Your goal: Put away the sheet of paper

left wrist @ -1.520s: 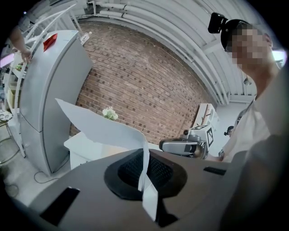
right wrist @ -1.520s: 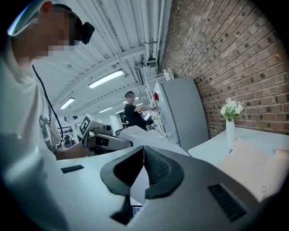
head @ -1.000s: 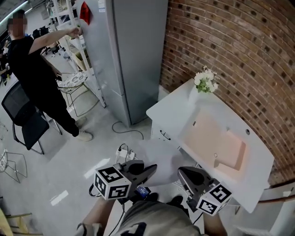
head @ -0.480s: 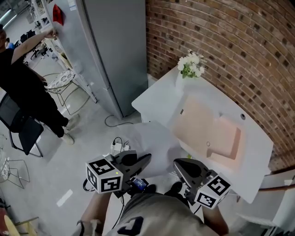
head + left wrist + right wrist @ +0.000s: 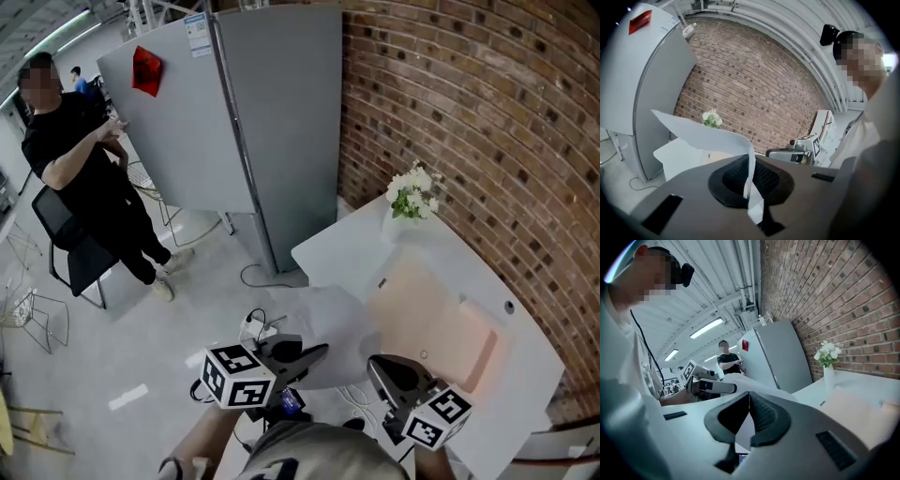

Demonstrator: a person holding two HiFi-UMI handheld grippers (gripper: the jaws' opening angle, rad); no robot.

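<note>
Both grippers hold the sheet of paper (image 5: pixel 328 323) in the air in front of the white bench (image 5: pixel 337 248), just as they did a moment ago. The left gripper (image 5: pixel 319 351) has its jaws closed on one edge of the sheet. In the left gripper view the paper (image 5: pixel 701 133) runs down as a thin strip between the dark pads and spreads out to the left beyond them. The right gripper (image 5: pixel 373 364) is likewise closed. In the right gripper view its jaws meet at the tips, with a pale wedge of paper between them and the rest of the sheet (image 5: pixel 757 383) curving away ahead. The sheet sags a little between the two grippers and hangs over the floor, not touching the bench.

On the bench lie a pink mat (image 5: pixel 431 314) and, at the far end by the brick wall, a vase of white flowers (image 5: pixel 412 192).

Compared with half a second ago, the head view has tilted upward, so the grey refrigerator (image 5: pixel 272 112) now shows in full. The person in black (image 5: pixel 89 197) has lowered the outstretched arm and holds both hands near the chest.
</note>
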